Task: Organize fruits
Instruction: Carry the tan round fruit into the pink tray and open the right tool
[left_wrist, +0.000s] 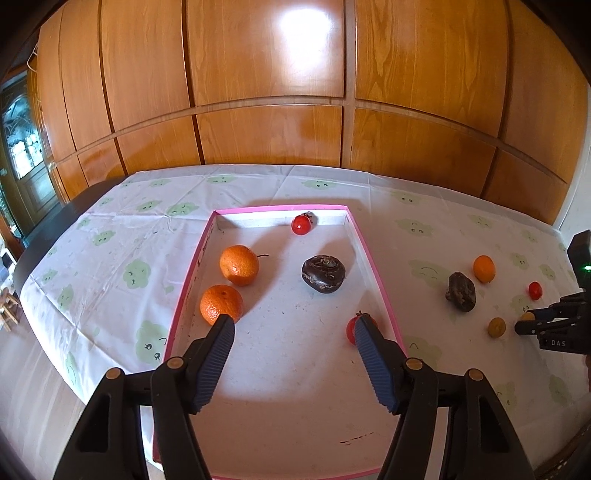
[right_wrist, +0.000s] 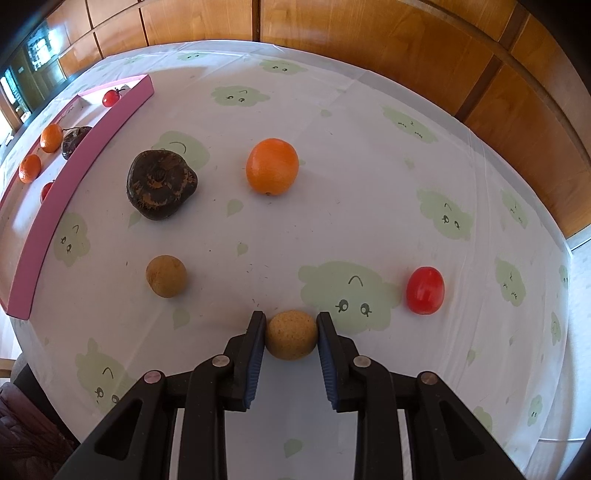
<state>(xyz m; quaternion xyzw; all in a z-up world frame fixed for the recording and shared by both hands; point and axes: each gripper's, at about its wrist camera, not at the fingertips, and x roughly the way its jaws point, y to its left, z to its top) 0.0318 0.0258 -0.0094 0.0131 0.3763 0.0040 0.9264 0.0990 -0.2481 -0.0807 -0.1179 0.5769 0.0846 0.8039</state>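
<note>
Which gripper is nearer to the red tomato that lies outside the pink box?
Right. The right gripper is beside the red tomato, shut on a tan fruit. The left gripper is over the pink box.

Glossy varnished wood panelling (left_wrist: 266, 81) reflects light. The tablecloth (right_wrist: 332, 229) looks like smooth, thin plastic sheeting, perhaps. The held longan (right_wrist: 291, 334) is matt and speckled between ribbed blue pads (right_wrist: 255, 354); the cherry tomato (right_wrist: 424, 290) shines.

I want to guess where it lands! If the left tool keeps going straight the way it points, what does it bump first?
Probably the bare white floor of the pink tray: the left tool stands open and empty above it, with the dark fruit farther ahead. Depth is hard to judge.
</note>
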